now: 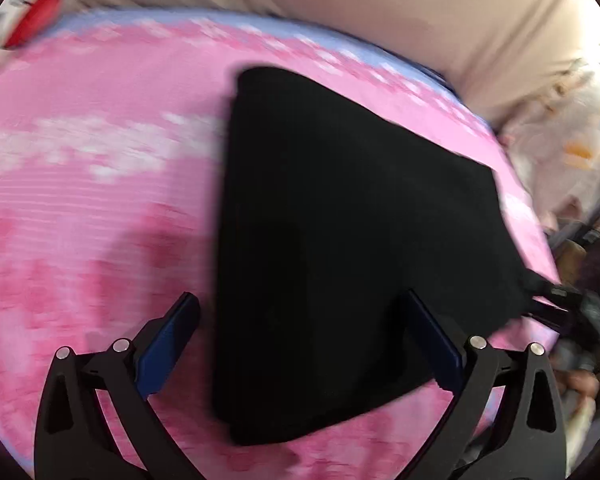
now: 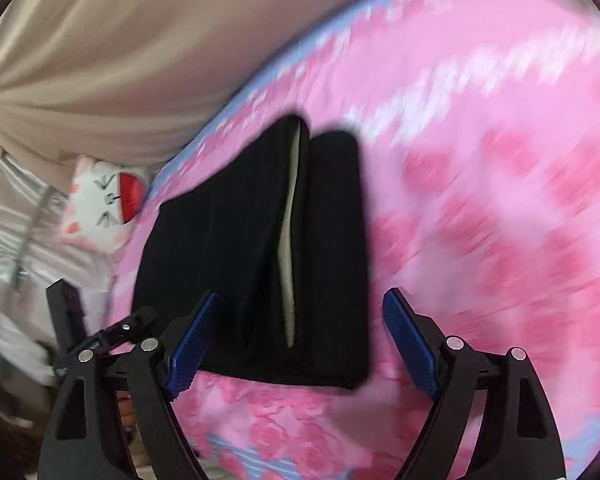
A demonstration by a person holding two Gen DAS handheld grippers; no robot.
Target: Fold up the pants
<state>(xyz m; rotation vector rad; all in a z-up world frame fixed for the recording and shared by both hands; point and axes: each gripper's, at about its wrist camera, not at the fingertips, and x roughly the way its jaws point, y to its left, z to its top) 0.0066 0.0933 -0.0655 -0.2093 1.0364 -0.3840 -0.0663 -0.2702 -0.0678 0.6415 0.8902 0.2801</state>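
- While you hold both tools over the bed, your left gripper has its blue pads spread wide, nothing pinched between them.
- Your right gripper also stands with fingers well apart, gripping nothing.
- Just beyond the fingertips, the black pants lie folded into a compact stack on the pink floral bedsheet.
- Farther back, a beige curtain hangs behind the bed, and a white-and-red cushion sits at its edge.

Black pants folded, lying flat on pink floral bedsheet; pale lining shows at a fold. Right gripper above near edge, jaws wide apart, nothing between.
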